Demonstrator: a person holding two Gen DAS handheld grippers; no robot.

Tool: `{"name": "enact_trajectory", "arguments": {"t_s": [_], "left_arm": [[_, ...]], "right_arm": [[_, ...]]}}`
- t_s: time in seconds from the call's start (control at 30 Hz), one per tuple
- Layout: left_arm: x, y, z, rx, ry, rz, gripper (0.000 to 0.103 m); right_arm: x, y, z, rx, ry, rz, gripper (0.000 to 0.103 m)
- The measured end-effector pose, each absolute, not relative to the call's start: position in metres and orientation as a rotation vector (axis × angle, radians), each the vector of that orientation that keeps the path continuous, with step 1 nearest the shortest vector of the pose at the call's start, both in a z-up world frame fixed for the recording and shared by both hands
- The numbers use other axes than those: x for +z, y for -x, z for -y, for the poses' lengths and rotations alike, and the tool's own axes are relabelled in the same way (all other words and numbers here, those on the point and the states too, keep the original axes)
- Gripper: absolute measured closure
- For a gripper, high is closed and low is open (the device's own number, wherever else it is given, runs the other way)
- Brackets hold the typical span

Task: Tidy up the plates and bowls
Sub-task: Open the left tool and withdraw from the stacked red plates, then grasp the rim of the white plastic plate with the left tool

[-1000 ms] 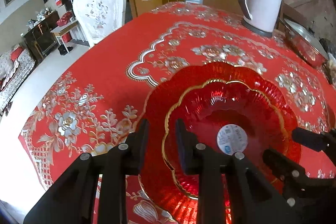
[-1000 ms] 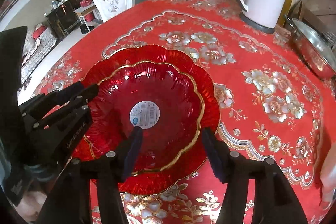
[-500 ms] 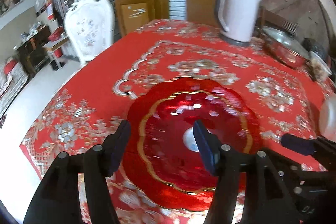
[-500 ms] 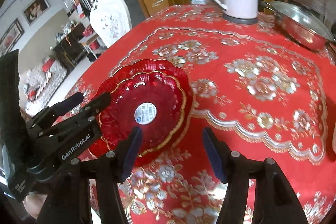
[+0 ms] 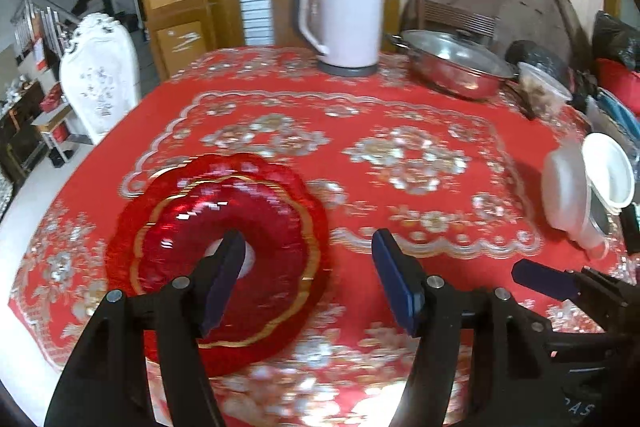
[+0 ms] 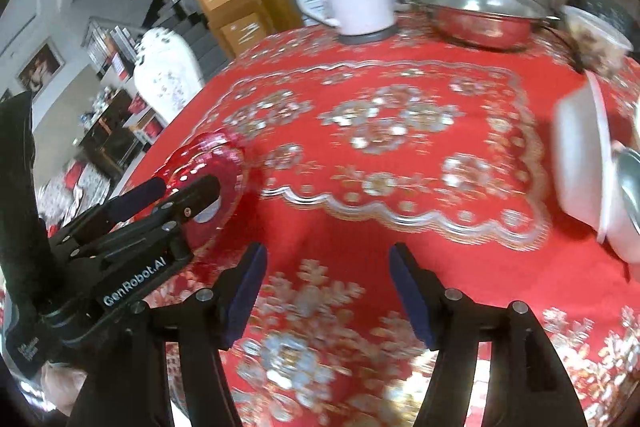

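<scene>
My left gripper (image 5: pixel 308 267) hangs above the near edge of the table, fingers pointing forward and tipped down toward the red tablecloth (image 5: pixel 360 131), jaws spread wide with nothing between them. Its left finger pad (image 5: pixel 224 275) sits in front of the red bowl (image 5: pixel 224 259), which rests nested in the red scalloped plate (image 5: pixel 132 223) at about 9 o'clock from the gripper, near the table's left edge. In the left wrist view the tip of my right gripper (image 5: pixel 544 281) shows low at 4 o'clock.

From the right wrist camera, my right gripper (image 6: pixel 328 291) is also held over the near edge, tilted down at the cloth, jaws wide apart and empty. The left gripper's body enters at 8 o'clock and partly covers the red stack, which lies at about 10 o'clock.

A white bowl (image 6: pixel 580 163) lies tipped on its side at 3 o'clock, with other white dishes behind it. At 12 o'clock stand a white kettle (image 5: pixel 344 15) and a lidded steel pan (image 5: pixel 452 69).
</scene>
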State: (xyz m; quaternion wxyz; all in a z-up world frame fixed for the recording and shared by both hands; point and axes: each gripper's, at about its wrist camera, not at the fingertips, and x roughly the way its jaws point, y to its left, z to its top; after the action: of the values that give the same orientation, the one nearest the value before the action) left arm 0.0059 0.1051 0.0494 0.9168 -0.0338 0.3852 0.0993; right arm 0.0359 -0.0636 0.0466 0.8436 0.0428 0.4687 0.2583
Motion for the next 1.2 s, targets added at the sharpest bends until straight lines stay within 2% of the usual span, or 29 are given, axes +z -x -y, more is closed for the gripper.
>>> {"name": "enact_trajectory", "arguments": {"t_s": [0.4,0.8,1.2], "left_arm": [[0.067,-0.039,-0.02,0.023,0.092,-0.814,0.038],[0.082,-0.086,0.087,-0.117,-0.049,-0.833,0.038],[0.055,-0.123,0.104,-0.129,-0.052,-0.909,0.036]], "right_arm": [[0.041,-0.033,0.171,0.397,-0.204,-0.973,0.036],[0.029,-0.035,0.231,0.319,-0.29,-0.975,0.035],[0.016,-0.048,0.241,0.324,-0.317,-1.0,0.035]]}}
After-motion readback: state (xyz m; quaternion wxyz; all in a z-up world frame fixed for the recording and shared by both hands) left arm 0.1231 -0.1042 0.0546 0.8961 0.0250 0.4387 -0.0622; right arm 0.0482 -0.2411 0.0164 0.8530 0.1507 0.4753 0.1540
